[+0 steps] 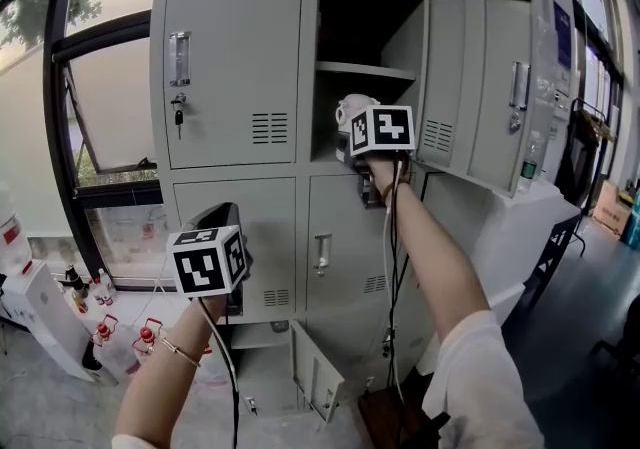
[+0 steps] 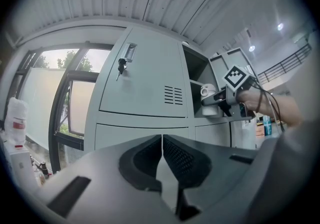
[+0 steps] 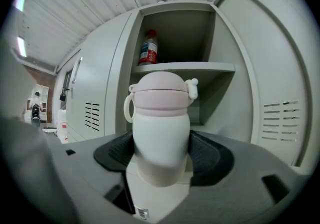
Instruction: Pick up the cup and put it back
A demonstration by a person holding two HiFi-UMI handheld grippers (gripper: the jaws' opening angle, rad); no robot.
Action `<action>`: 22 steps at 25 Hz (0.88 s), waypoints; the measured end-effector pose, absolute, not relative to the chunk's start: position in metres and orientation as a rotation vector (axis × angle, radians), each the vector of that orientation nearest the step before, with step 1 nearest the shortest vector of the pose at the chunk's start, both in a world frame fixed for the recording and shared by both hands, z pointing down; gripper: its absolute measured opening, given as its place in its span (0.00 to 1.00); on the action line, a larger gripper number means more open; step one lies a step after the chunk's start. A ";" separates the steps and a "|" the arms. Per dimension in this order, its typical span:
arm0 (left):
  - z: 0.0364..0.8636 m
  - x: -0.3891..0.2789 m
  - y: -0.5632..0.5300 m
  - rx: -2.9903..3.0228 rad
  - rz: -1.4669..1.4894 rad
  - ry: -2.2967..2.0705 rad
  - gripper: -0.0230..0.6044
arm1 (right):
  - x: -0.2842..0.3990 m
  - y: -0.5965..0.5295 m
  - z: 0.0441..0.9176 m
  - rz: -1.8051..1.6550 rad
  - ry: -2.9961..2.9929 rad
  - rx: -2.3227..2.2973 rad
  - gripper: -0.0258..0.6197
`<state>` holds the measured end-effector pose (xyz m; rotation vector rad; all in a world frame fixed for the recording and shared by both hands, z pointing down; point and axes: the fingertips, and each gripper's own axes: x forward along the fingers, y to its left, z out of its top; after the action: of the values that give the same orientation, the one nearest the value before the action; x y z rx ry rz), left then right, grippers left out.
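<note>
Two hand-held grippers are in use in front of a grey metal locker cabinet (image 1: 235,67). The right hand-held gripper (image 3: 161,152) is raised at the end of a stretched arm, and its jaws are clamped on the cup (image 3: 161,123), one dark pad on each side of the lower part of the body. The cup has a white body and a pale pink lid (image 3: 161,91) with a small loop on its left side, and it stands upright between the jaws.

The cup is at the mouth of the open upper compartment (image 1: 365,32), in the part under the inner shelf (image 1: 365,70). It is not possible to tell if its bottom touches the compartment floor. On the shelf above, further inside, stands a bottle (image 3: 148,48) with a red cap and a red label. The compartment door (image 1: 490,87) is swung open to the right.

The left hand-held gripper (image 2: 161,160) is held lower, in front of the lower closed doors and well apart from the cup. Its jaws are pressed together with nothing between them.

The closed upper-left door has a key (image 1: 178,117) in the lock. A large window (image 1: 100,107) is at the left of the cabinet.
</note>
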<state>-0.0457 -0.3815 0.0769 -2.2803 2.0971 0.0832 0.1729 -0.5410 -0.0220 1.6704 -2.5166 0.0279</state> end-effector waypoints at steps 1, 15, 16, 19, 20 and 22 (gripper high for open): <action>0.078 -0.046 -0.380 -2.282 0.081 2.095 0.06 | 0.174 -0.537 -0.022 0.030 -2.520 1.671 0.54; 0.113 -0.045 -0.362 -2.397 0.076 2.039 0.06 | 0.179 -0.472 -0.002 0.036 -2.548 1.664 0.54; 0.117 -0.045 -0.361 -2.406 0.072 2.039 0.06 | 0.179 -0.468 0.002 0.043 -2.551 1.664 0.54; 0.128 -0.045 -0.361 -2.420 0.051 2.032 0.06 | 0.181 -0.459 0.014 0.067 -2.554 1.666 0.54; 0.131 -0.044 -0.361 -2.421 0.043 2.028 0.06 | 0.182 -0.457 0.019 0.072 -2.549 1.669 0.54; 0.136 -0.043 -0.360 -2.419 0.030 2.017 0.06 | 0.185 -0.453 0.029 0.067 -2.536 1.681 0.54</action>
<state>-0.0433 -0.3597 0.1359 -2.4191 2.0166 0.0299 0.1847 -0.4528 0.0291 1.6808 -2.5358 0.0667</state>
